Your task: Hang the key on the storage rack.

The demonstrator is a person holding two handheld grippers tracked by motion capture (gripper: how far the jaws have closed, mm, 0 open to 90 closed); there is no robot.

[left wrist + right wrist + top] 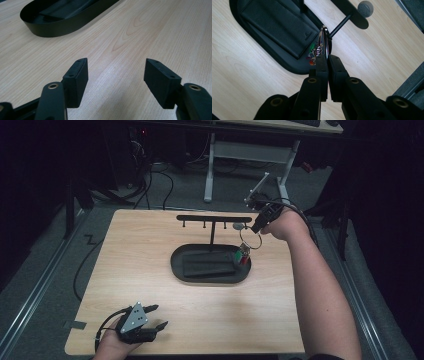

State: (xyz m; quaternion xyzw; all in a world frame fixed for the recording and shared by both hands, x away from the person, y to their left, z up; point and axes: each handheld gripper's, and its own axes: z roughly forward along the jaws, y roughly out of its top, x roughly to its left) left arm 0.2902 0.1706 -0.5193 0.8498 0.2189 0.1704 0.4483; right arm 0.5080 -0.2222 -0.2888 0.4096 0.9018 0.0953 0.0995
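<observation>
My left tool (156, 316) rests at the near edge of the tabletop (150, 240), jaws spread with nothing between them. Farther on, my right tool (326, 61) is pinching a metal key ring (324, 40), holding it in the air just over the right end of the black oval tray (176, 262). Coloured tags (243, 256) dangle from the ring. In the tray lies a black wallet (279, 25); behind it stands a hook rack (214, 218).

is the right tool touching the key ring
Touching: in the right gripper view the right tool has its jaws shut on the key ring.
</observation>
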